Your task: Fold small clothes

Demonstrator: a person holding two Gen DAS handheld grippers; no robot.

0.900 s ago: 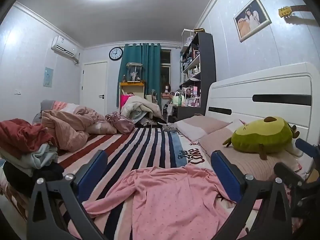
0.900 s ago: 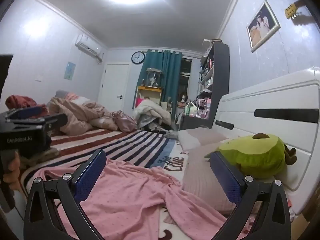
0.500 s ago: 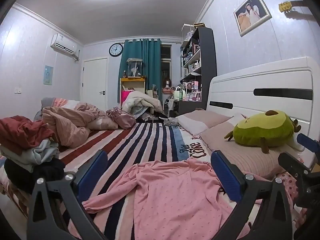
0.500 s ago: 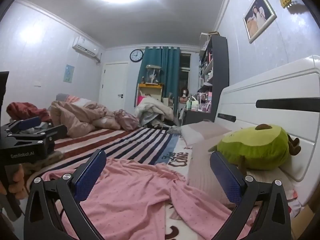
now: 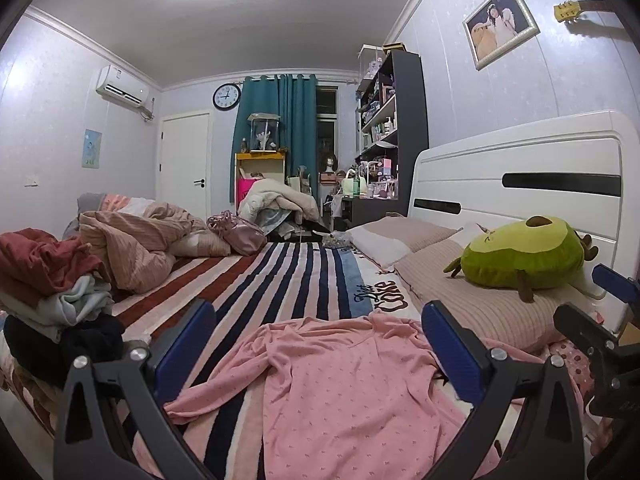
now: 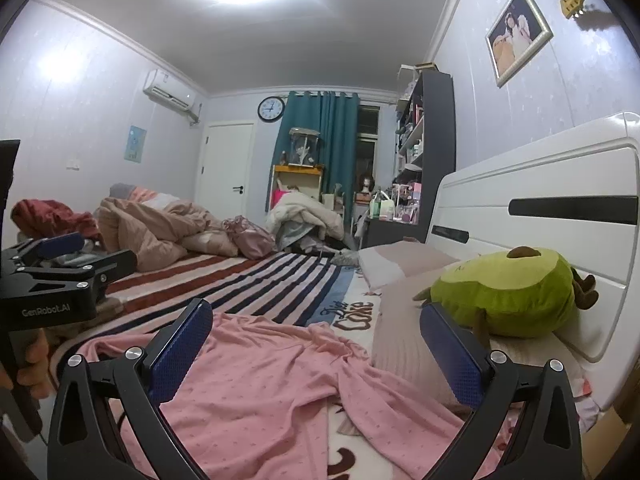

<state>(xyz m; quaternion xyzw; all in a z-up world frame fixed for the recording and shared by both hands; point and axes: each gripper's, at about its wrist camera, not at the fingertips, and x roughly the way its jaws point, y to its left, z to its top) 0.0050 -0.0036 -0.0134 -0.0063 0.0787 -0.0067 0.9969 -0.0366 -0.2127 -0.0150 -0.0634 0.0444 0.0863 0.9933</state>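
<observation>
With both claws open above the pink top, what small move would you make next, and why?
Probably lower the left claw to the near sleeve of the pink top. The top lies spread but rumpled on the striped blanket, unfolded, and both the left and the right claw are open, holding nothing.

Black gripper frames, silver screws, blue textured jaws, "GenRobot.AI" marking, bare fingers [image 6: 34, 364].

We count one pink top [image 5: 352, 392] on one bed [image 5: 280, 280], two pillows [image 5: 400, 236], one avocado plush [image 5: 524, 256], one clothes heap [image 5: 52, 280], one clock [image 5: 227, 96], one framed photo [image 5: 501, 24], and two claws [image 5: 320, 344].
</observation>
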